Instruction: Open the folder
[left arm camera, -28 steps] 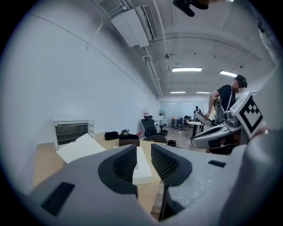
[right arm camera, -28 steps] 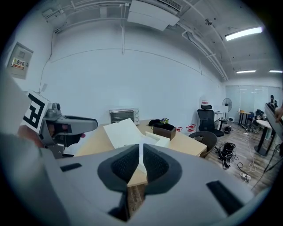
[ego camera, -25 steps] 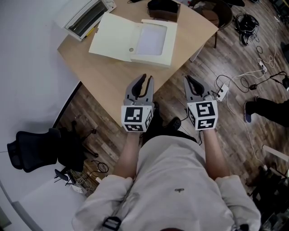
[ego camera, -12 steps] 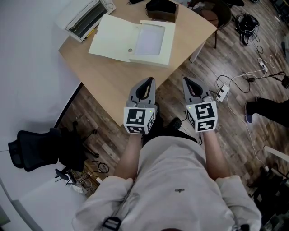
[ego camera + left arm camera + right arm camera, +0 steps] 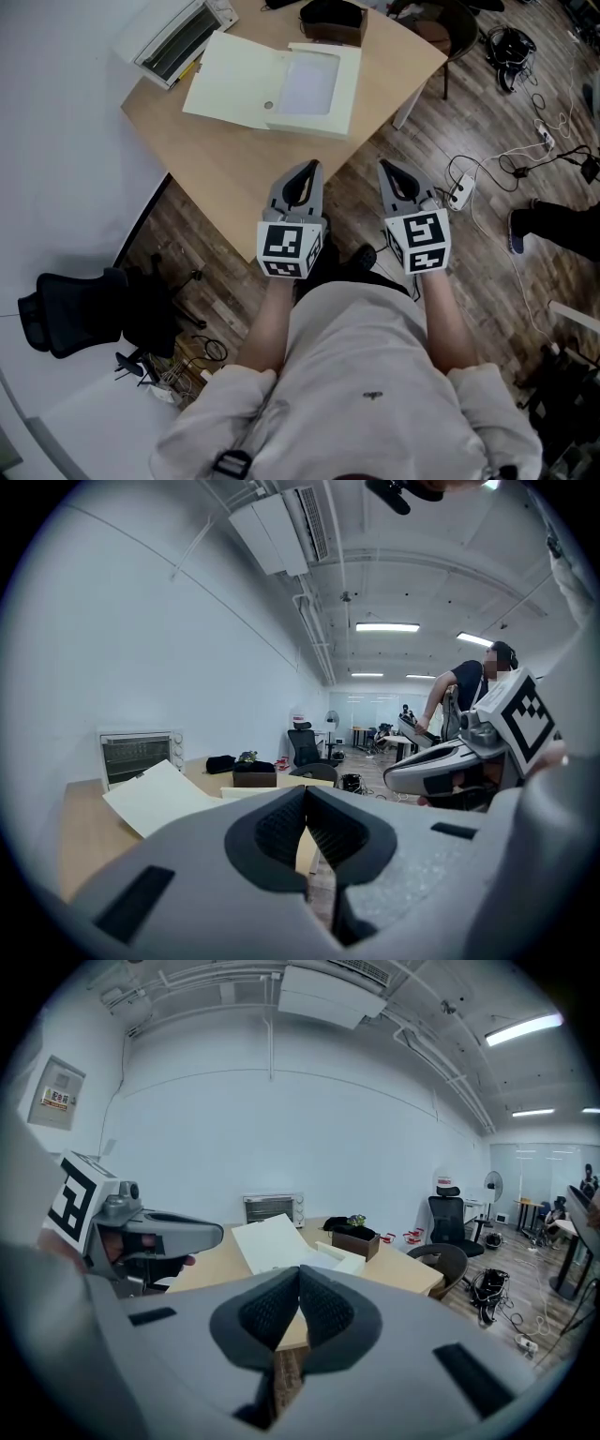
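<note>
The wooden table [image 5: 234, 164] carries the open folder [image 5: 239, 75], a toaster oven [image 5: 173, 33] (at the far corner) and a brown box [image 5: 335, 30].

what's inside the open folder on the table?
A white sheet lies flat in the tray half of the folder, filling it. Anything beneath that sheet is covered. The opened flap shows only a small round dot.

Folder [image 5: 234, 80] is showing matt cream card, with a smoother white paper sheet [image 5: 309, 82] lying inside. Counter [image 5: 225, 169] is presenting smooth, pale wood-grain laminate, while the floor [image 5: 469, 103] is showing darker, rougher-looking wood planks. Left gripper [image 5: 309, 167] and right gripper [image 5: 384, 165] are wearing matt grey plastic shells, their fingers [image 5: 281, 829] carrying black ribbed rubbery pads. Toaster oven [image 5: 178, 33] is gleaming faintly as light metal. The person's top [image 5: 375, 375] is draping as soft pale cloth.
</note>
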